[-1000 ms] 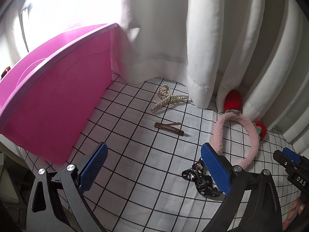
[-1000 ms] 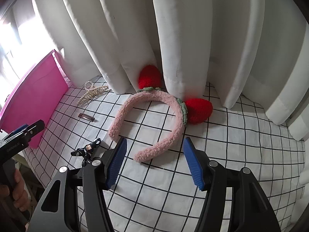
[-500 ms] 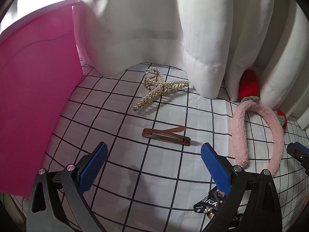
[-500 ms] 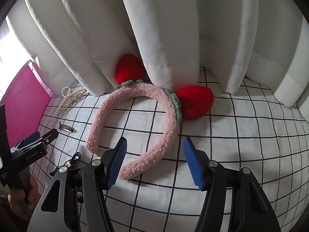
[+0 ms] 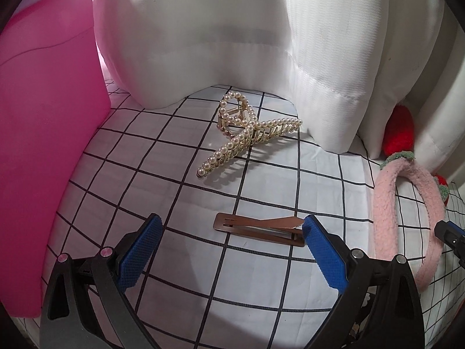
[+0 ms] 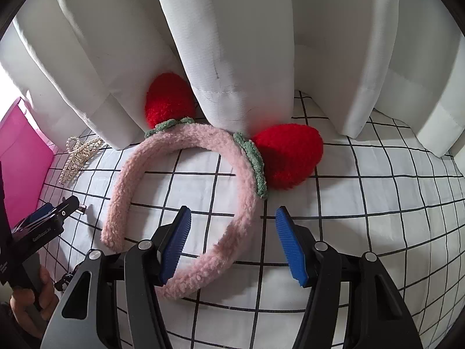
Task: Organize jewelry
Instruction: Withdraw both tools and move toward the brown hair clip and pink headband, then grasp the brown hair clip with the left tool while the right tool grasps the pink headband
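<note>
My left gripper (image 5: 232, 229) is open, low over the checked cloth, with a brown snap hair clip (image 5: 258, 228) lying between its fingertips. A pearl claw clip (image 5: 247, 133) lies beyond it by the curtain. My right gripper (image 6: 232, 218) is open, with one arm of a fuzzy pink headband (image 6: 186, 174) with red strawberries between its fingers. The headband shows at the right of the left wrist view (image 5: 407, 203). The left gripper (image 6: 49, 218) shows at the left of the right wrist view.
A pink box (image 5: 43, 133) stands at the left, also seen in the right wrist view (image 6: 20, 157). White curtains (image 6: 232, 43) hang along the back, over one strawberry. A black hair tie (image 6: 65, 277) lies partly hidden near the left hand.
Both grippers have moved forward and down. The left one now brackets the brown clip; the right one now has the headband arm between its fingers.
</note>
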`<state>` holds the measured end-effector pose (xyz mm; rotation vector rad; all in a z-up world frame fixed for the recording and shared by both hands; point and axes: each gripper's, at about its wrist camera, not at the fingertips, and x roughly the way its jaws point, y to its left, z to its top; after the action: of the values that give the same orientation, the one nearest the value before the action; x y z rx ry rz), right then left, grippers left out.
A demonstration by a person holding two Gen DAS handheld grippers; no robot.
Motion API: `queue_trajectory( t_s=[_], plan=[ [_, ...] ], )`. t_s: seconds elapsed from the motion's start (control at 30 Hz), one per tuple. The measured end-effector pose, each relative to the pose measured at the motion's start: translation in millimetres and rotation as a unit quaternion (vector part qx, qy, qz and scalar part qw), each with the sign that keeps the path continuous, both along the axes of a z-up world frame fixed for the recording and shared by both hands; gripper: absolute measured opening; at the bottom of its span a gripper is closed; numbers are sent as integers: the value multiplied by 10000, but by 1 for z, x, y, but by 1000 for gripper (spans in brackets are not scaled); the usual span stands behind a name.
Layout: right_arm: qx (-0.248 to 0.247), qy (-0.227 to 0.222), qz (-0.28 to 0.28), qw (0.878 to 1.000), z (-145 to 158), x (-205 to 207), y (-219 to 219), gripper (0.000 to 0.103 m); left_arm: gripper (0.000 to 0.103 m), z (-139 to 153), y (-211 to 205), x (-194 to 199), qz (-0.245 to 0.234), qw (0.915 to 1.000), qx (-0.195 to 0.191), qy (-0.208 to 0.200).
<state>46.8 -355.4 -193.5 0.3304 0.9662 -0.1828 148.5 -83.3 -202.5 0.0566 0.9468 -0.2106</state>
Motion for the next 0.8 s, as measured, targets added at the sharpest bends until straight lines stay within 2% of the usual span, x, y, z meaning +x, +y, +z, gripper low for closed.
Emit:
queue_trajectory(
  t_s=[0.3, 0.43, 0.5, 0.67, 0.8],
  plan=[
    [-59, 174, -124, 9998, -16, 14, -4, 59, 95, -5, -4, 10, 83, 9999, 59, 32],
    [-186, 149, -123, 9996, -19, 22, -2, 63, 95, -6, -9, 13, 88, 9998, 168, 2],
    [-269, 127, -92, 9995, -20, 26, 0, 68, 96, -6, -11, 14, 104, 9998, 176, -3],
    [-766, 178, 51, 9969, -26, 42, 12, 76, 97, -6, -13, 16, 120, 9997, 206, -3],
    [-823, 101, 52, 9965, -29, 50, 17, 81, 97, -6, -14, 19, 145, 9997, 217, -7]
  ],
)
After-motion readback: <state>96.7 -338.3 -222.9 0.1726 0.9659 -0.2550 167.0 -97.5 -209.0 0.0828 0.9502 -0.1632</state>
